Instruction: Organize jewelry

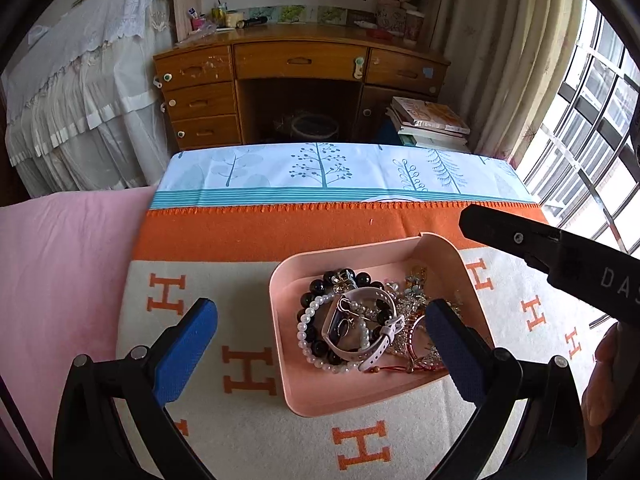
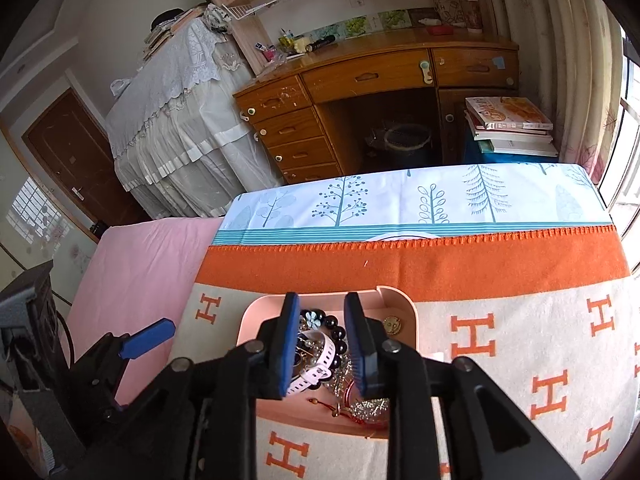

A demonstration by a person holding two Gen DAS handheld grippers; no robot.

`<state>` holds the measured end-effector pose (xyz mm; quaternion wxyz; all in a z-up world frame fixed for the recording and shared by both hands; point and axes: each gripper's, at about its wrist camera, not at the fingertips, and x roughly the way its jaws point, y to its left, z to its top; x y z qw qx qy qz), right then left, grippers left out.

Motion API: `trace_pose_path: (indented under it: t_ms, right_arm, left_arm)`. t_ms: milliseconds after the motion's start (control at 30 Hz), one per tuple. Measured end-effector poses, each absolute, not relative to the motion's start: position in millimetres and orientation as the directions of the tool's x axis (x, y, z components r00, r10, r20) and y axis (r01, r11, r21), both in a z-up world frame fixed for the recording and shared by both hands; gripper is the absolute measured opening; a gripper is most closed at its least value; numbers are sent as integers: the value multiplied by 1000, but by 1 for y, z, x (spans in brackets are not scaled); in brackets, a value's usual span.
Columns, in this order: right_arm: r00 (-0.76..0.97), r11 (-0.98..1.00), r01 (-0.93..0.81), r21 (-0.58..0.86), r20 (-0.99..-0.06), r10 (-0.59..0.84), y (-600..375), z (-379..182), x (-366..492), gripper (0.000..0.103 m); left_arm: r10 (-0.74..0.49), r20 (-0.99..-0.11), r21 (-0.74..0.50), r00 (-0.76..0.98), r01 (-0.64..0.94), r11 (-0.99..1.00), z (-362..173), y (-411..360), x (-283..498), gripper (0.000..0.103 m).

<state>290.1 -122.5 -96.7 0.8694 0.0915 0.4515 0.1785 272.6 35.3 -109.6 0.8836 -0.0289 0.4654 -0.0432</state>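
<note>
Orange "H" letters repeat across the cream woven blanket (image 1: 248, 432) under the left gripper (image 1: 320, 344), whose blue, finely dimpled pads (image 1: 188, 352) are spread wide and hold nothing. Between the fingers and just ahead sits a pink, round-cornered plastic tray (image 1: 304, 396); the right-hand finger overlaps its near right side. Heaped in the tray are a white pearl bracelet (image 1: 306, 332), a black bead bracelet (image 1: 320, 286), a watch (image 1: 360, 328) on a pale pink strap and a tangle of sparkly metal pieces (image 1: 412, 300). Ahead and to the right, the right gripper (image 1: 560, 256) reaches in as a black arm printed with white letters "DAS", the rest cut off at the frame edge. Past the tray lie the blanket's orange border, then a pale blue cloth (image 1: 320, 168) printed with trees, and a wooden desk (image 1: 300, 76) beyond. From the right wrist, the right gripper (image 2: 322, 340) hangs over the tray (image 2: 400, 300), its blue pads (image 2: 290, 344) parted narrowly and closed on nothing. Between the fingers show the black beads (image 2: 338, 332) and the watch strap (image 2: 320, 360); a red cord (image 2: 344, 408) lies nearer. The left gripper (image 2: 148, 338) sits off to the left. A stack of books (image 2: 508, 124) is far ahead, titles unreadable.
</note>
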Motion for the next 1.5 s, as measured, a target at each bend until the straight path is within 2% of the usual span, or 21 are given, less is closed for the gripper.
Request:
trace_pose_path:
  t_ms: [200,400,833,867,933,1000,1100,1500]
  right_arm:
    - [552,928,-229,292,-746,371,-126,-97,282,25]
    - [584,940,-233,249,-737,340,-130,-87,264,25]
    - [656,958,-207,201,-698,288,-163,-65,175,25]
    - [663,959,-200,201,-693,284,-167,-65,165,26]
    - [674,962,-186,200,-687,273,-175,-66,146,39]
    - [683,964,-177,199,-680,266,-182,-70,127,45]
    - [683,969,-168,183,-686,248,-187,-76,103,46]
    - [687,971,-172,167,-686,240,-198,-90,26,48]
  left_arm:
    - [-100,-829,-107,550,21,994,-114,39,271,102]
    - [-117,-800,-122,588,32,992,-93,39,254,102]
    - [-132,-721,-69,680,119,990,-61,2,153,102]
    - [-133,-715,-68,686,121,990,-61,-1,143,102]
    - [-133,-708,-63,693,125,990,-62,-6,125,102]
    - [-137,-705,-64,696,130,989,-64,-9,108,102]
    - [-105,-714,-43,692,107,993,-66,-16,86,102]
    - [-51,-664,-18,746,53,998,-54,-28,18,102]
